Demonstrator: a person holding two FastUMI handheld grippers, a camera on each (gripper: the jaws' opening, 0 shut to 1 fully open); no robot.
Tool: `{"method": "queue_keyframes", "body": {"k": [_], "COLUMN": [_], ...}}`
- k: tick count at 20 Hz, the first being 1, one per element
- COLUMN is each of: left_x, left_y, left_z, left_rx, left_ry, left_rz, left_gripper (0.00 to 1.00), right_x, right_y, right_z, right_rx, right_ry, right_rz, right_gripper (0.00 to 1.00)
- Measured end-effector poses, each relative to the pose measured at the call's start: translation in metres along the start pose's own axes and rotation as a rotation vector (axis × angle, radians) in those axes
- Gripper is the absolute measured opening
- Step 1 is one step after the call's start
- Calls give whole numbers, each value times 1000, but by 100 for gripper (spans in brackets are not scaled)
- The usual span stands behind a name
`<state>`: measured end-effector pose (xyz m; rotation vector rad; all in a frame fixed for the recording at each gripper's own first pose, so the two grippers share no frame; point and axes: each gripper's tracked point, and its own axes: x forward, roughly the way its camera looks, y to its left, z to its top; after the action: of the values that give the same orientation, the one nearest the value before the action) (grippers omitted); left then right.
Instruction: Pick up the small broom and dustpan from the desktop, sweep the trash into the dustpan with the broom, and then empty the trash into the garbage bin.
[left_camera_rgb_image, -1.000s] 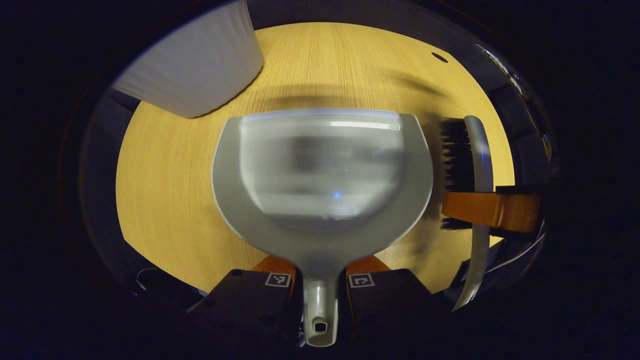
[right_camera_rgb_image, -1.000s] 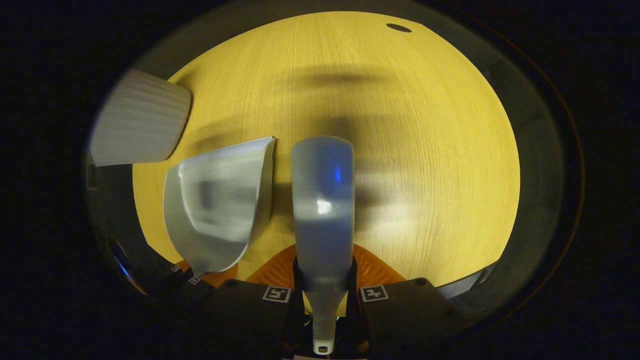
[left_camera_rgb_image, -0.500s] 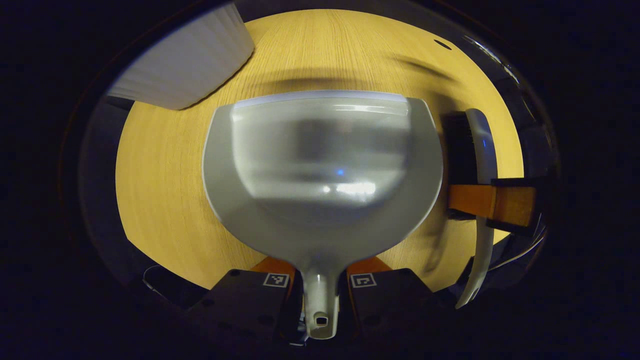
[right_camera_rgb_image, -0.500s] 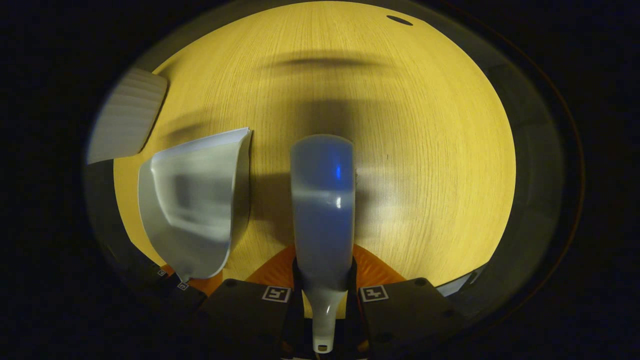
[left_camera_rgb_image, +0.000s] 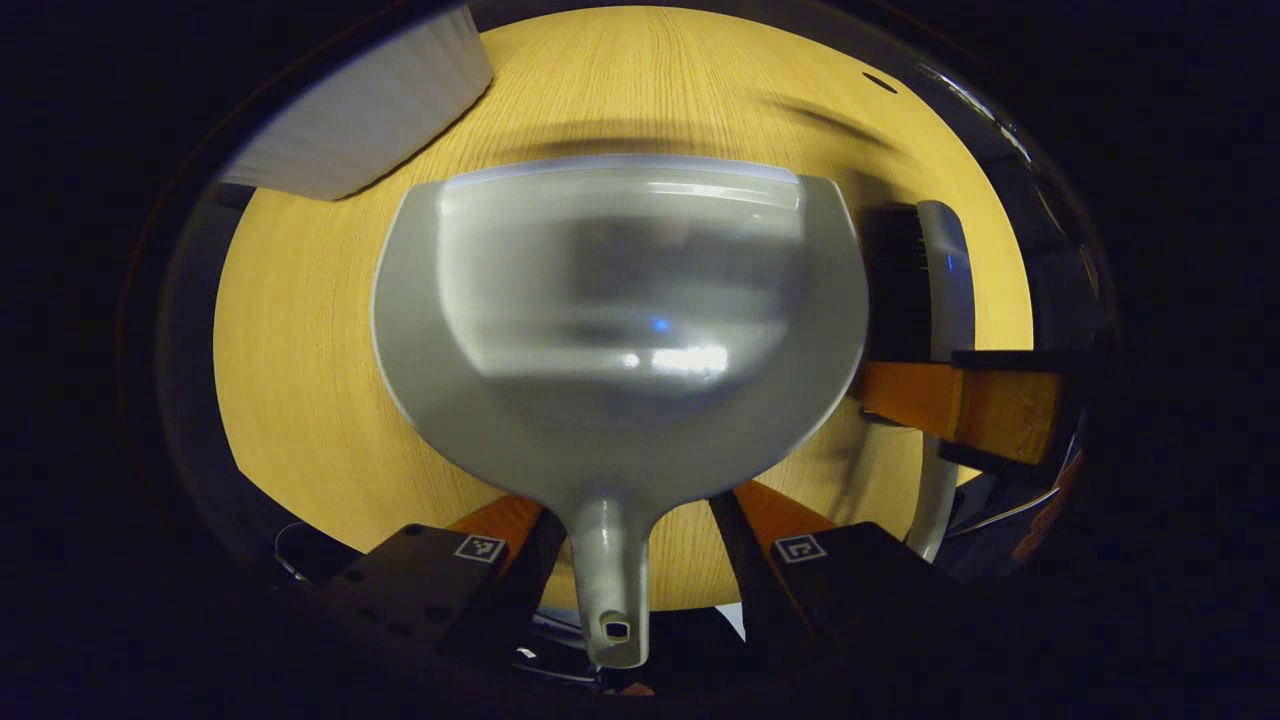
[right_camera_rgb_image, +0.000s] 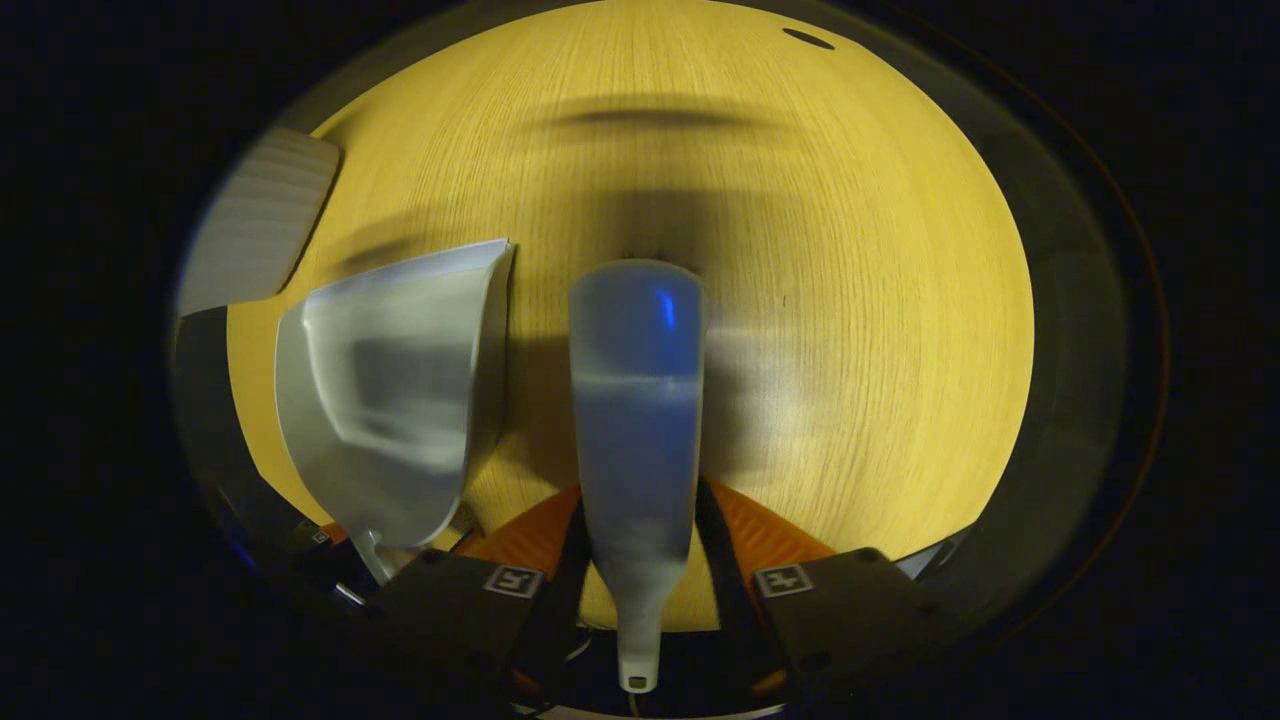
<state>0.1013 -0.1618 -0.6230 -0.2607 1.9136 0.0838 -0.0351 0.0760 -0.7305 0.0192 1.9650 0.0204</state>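
Both grippers (left_camera_rgb_image: 625, 520) (right_camera_rgb_image: 640, 560) stand spread apart, clear of dustpan (left_camera_rgb_image: 620, 330) and broom (right_camera_rgb_image: 635, 400) handles.

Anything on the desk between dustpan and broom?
No. In the right gripper view a bare strip of desk separates the dustpan from the broom.

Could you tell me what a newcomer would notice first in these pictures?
The grey dustpan fills the middle of the left gripper view, its handle lying between that gripper's parted fingers. Beside it on the yellow wooden desktop lies the broom, seen from above in the right gripper view. A white ribbed bin stands at the far left.
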Motion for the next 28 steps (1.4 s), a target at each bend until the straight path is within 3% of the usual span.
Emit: {"method": "queue_keyframes", "body": {"k": [2,3,4,5,6,10,14,21,26,28], "left_x": [-3,-5,-6,-8,-11,-30,-68,-116,-130,-135], "left_y": [-3,-3,-3,-3,-5,-14,-9,-18,-20,-18], "left_z": [-2,-2,-3,-3,-2,-6,-15,-45,-51,-55], "left_rx": [-3,-1,6,15,20,73,173,217,187,174], "left_ry": [-8,-12,-25,-43,-69,-203,-468,-979,-1343,-1492], "left_rz": [-7,-4,-4,-6,-9,-39,24,38,47,36], "left_gripper": [84,84,84,84,84,84,84,84,83,83], "right_x": [-2,-3,-4,-8,-13,-41,-89,-200,-318,-371], "right_y": [1,1,1,1,3,10,2,-37,-48,-57], "right_z": [-2,-2,-3,-5,-5,-10,-33,-73,-98,-134], "right_rx": [1,0,-2,-3,-4,-14,-39,-16,12,19], "right_ry": [-3,-13,-20,-25,-35,-137,-326,-791,-1244,-1439], "right_rz": [6,7,5,9,18,83,164,166,151,114], "right_gripper": [96,100,100,92,100,100,100,99,98,98]}}
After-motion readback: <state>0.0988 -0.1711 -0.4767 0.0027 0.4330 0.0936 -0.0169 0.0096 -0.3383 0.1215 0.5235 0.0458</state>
